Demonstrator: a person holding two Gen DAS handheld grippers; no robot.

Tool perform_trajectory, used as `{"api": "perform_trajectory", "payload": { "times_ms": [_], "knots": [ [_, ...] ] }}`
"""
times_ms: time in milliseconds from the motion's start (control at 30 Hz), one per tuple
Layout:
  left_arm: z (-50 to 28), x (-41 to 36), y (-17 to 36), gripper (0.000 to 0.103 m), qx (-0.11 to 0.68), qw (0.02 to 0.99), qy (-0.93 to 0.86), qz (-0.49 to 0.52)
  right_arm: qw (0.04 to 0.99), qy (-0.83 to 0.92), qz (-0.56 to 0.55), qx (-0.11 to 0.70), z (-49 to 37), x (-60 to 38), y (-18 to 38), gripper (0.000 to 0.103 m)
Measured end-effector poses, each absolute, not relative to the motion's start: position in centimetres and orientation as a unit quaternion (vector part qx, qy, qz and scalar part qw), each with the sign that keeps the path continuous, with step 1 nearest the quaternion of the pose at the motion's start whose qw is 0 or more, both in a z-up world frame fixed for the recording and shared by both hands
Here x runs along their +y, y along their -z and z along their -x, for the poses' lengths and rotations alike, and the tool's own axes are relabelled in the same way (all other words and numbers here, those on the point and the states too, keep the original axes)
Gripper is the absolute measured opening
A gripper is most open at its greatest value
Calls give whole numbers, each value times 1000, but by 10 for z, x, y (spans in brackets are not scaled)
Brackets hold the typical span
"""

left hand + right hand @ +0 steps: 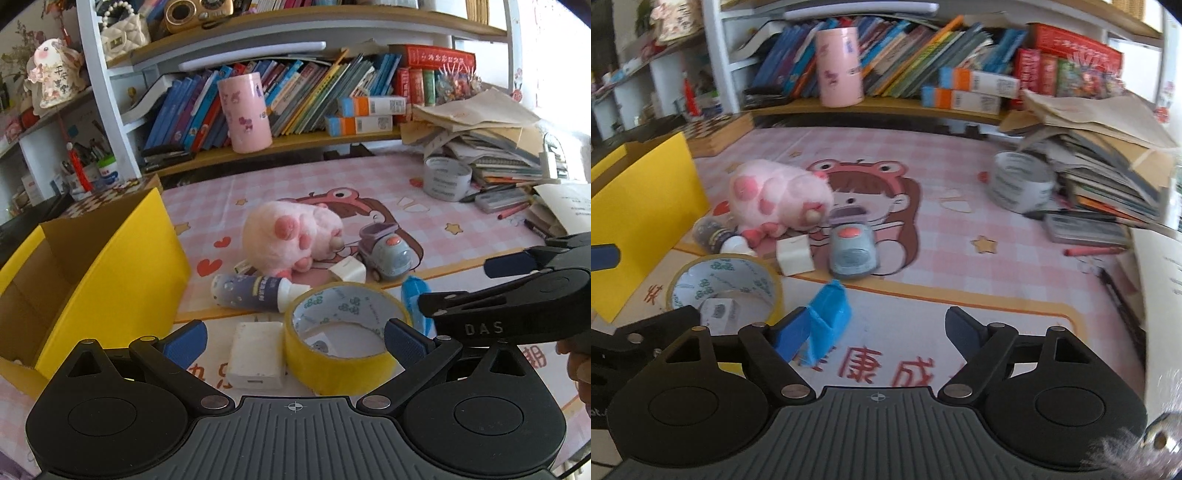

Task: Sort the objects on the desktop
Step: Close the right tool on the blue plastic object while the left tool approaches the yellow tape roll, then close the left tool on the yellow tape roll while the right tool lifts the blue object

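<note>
My left gripper (293,341) is open low over the pink mat. A yellow tape roll (343,332) and a white block (255,354) lie between its fingers, and neither pad presses on them. My right gripper (879,332) is open too, and a blue folded item (831,310) leans against its left pad only. In the left wrist view the right gripper (465,284) comes in from the right beside that blue item (417,306). Further back lie a pink plush paw (291,236), a grey toy car (388,254), a white cube (349,271) and a bottle (251,291).
An open yellow box (92,273) stands at the left. A grey tape roll (447,177), pens and a pile of books and papers (498,147) fill the right side. A pink canister (245,110) stands on the low bookshelf behind.
</note>
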State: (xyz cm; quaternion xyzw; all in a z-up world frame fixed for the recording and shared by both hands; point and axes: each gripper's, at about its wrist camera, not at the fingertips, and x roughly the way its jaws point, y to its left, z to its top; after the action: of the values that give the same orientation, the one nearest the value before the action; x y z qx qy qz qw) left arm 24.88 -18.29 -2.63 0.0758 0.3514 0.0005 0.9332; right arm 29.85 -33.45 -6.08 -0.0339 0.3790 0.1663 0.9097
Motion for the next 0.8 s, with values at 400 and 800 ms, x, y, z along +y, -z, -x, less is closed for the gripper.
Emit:
{"api": "perform_trajectory", "payload": {
  "times_ms": [400, 800],
  "knots": [
    [-244, -183, 27, 103, 367, 927, 17, -73, 895, -191, 11, 403, -317, -313, 73, 54],
    [-273, -201, 43, 103, 374, 922, 28, -96, 891, -184, 0, 416, -323, -342, 77, 33]
  ]
}}
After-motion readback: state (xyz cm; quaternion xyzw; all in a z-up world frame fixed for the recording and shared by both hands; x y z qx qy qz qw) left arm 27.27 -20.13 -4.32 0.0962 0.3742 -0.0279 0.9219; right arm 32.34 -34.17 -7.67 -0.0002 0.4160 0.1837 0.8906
